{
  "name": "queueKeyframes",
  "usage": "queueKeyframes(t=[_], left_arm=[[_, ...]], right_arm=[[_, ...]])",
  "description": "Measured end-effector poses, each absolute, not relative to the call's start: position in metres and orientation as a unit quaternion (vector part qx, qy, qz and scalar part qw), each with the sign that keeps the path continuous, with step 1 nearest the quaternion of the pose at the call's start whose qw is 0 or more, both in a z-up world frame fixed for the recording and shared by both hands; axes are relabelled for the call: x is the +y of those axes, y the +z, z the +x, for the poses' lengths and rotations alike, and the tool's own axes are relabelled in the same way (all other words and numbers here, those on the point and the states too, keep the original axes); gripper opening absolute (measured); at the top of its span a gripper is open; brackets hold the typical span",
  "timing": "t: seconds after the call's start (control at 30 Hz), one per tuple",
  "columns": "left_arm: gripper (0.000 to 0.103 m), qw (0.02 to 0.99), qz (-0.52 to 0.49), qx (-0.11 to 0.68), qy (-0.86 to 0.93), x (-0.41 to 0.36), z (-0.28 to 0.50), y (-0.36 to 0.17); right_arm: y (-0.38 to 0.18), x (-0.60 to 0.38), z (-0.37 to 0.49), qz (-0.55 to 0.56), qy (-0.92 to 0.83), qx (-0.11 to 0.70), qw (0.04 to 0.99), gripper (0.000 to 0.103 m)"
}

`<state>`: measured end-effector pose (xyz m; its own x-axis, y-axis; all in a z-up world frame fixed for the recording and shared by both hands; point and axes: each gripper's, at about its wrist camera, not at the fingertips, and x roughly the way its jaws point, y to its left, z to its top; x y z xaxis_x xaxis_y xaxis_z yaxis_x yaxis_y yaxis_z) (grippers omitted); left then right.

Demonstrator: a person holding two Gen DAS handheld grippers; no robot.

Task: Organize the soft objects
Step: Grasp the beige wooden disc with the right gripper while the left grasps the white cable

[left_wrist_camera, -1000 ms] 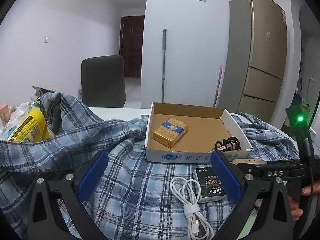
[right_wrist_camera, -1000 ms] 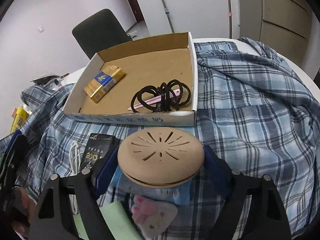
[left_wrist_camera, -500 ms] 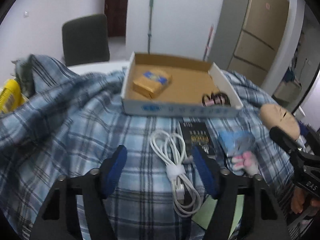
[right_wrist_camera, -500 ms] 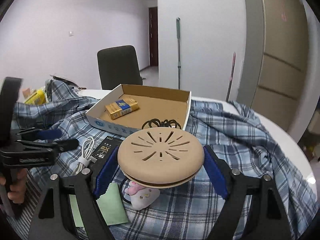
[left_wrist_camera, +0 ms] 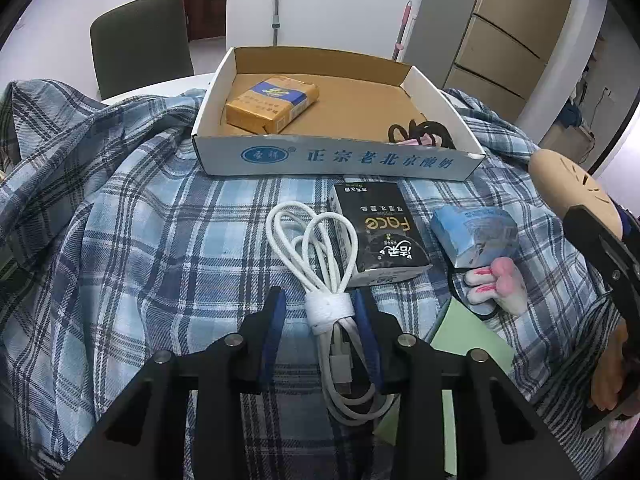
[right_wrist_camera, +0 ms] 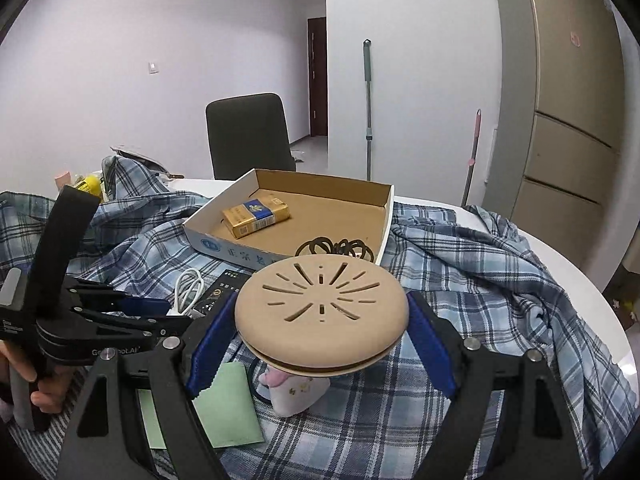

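Since a second ago the left claw has tipped down toward the shirt and its jaws have just been closing – the white cable now sits between them. The right pad looks to be on the cable's wrap band, but there's still a gap at the left pad, so it's not a pinch yet.

The right claw has lifted up off the shirt, pinching the tan disc between its blue pads, same grip as before.

From the left camera: black pack just at 1 o'clock of the cable, blue packet at 3 o'clock of that, pink-white plush right below the packet. The box sits at 12 – gold pack and black hair ties inside. Everything rests on the shirt covering the counter.
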<state>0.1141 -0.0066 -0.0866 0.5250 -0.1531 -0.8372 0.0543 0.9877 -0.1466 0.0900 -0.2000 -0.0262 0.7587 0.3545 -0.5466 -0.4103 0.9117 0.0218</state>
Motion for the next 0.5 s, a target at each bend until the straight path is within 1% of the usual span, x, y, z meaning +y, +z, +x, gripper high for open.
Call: queueKeyframes(t=[0.03, 0.1, 0.33, 0.4, 0.5], left_arm=[[0.035, 0.872, -0.052, 0.483, -0.06, -0.007, 0.114, -0.086], [0.026, 0.872, -0.053, 0.482, -0.063, -0.007, 0.114, -0.086], [0.024, 0.886, -0.051, 0.456, -0.067, -0.008, 0.106, -0.078], [0.024, 0.896, -0.051, 0.435, -0.07, -0.007, 0.101, -0.071], [0.024, 0.919, -0.051, 0.381, -0.083, -0.007, 0.086, -0.054]], right_arm=[[-0.026, -0.2, 0.09, -0.049, 0.205, 0.282, 0.936, 0.082], [-0.027, -0.2, 0.091, -0.05, 0.206, 0.284, 0.935, 0.082], [-0.026, -0.201, 0.091, -0.046, 0.206, 0.281, 0.936, 0.082], [-0.025, -0.203, 0.089, -0.044, 0.205, 0.275, 0.938, 0.082], [-0.02, -0.207, 0.081, -0.037, 0.21, 0.253, 0.944, 0.082]])
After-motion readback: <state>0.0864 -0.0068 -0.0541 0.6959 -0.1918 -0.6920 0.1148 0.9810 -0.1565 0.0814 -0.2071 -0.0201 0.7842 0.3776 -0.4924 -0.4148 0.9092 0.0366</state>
